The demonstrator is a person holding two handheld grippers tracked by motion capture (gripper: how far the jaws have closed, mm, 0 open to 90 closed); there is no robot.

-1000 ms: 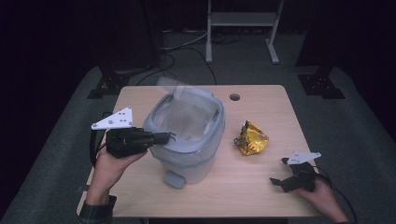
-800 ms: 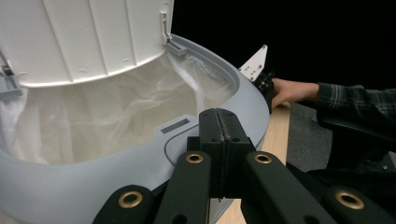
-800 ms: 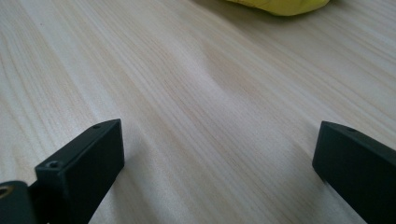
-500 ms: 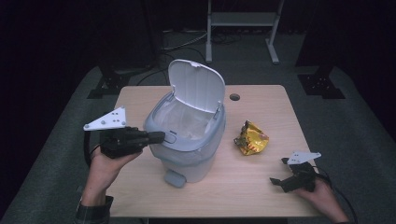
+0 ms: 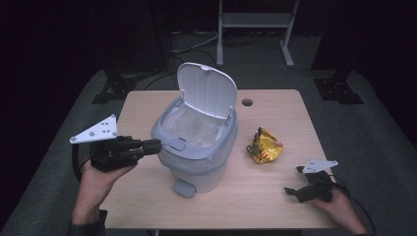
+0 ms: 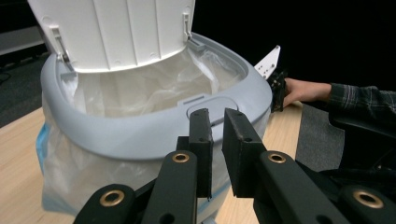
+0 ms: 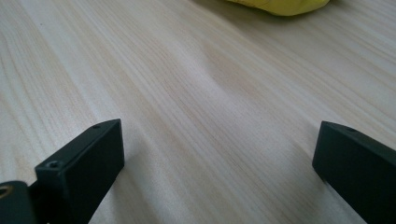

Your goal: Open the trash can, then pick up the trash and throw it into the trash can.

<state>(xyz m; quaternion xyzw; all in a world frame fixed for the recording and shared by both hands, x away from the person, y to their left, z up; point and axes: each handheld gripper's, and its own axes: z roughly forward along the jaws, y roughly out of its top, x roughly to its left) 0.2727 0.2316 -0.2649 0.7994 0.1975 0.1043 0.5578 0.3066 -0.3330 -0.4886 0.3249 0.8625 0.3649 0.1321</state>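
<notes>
Bin (image 5: 196, 147): mid-desk, lid (image 5: 206, 91) up.
Left claw (image 5: 155, 146): jaws slightly apart, just opening, empty, beside bin's left rim.
Wrapper (image 5: 264, 146): right of bin, nearer right claw (image 5: 295, 189).
Right claw: jaws wide, empty.

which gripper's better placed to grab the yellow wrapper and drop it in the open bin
Likely the right gripper: its jaws stand open on the table, nearer the yellow wrapper. The left gripper sits beyond the bin, jaws nearly shut.

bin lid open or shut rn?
Open. The lid stands upright behind the rim of the bin, and the clear liner inside is exposed.
</notes>
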